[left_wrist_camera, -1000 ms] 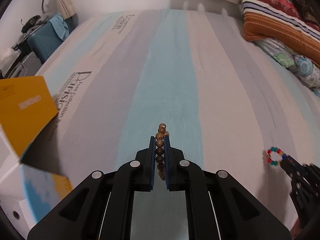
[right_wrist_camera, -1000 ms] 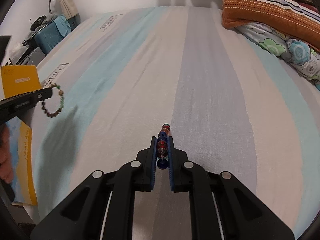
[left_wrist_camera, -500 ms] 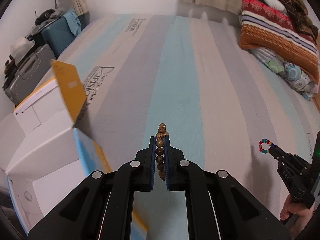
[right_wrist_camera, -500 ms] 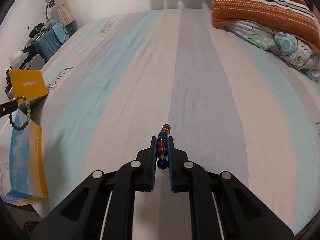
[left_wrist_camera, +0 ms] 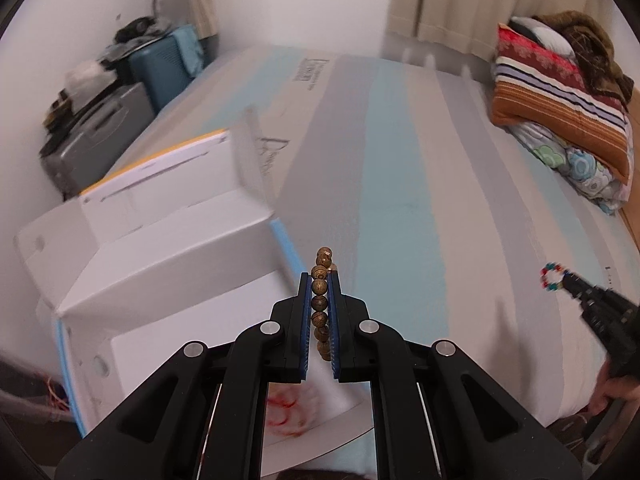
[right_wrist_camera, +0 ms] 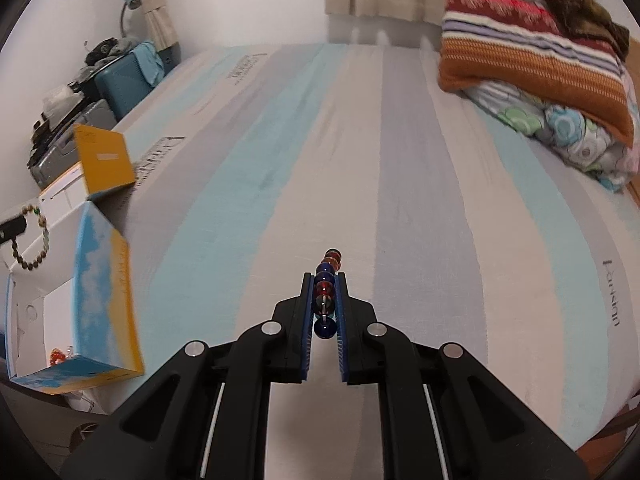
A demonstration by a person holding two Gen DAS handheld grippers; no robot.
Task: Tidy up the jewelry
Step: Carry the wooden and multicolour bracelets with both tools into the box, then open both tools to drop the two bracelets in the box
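Left gripper [left_wrist_camera: 320, 280] clamps wooden bracelet [left_wrist_camera: 322, 304] over open box [left_wrist_camera: 168, 264] beside striped bed [left_wrist_camera: 400, 184]; right gripper [right_wrist_camera: 325, 280] clamps colored bracelet [right_wrist_camera: 326, 292] above bed.

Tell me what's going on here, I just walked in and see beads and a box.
A person is tidying jewelry with a gripper in each hand. The left gripper, jaws shut, holds a brown wooden bead bracelet above the open cardboard box at the edge of the bed. The right gripper holds a multicolored bead bracelet over the striped bedsheet. Something red already lies in the box.
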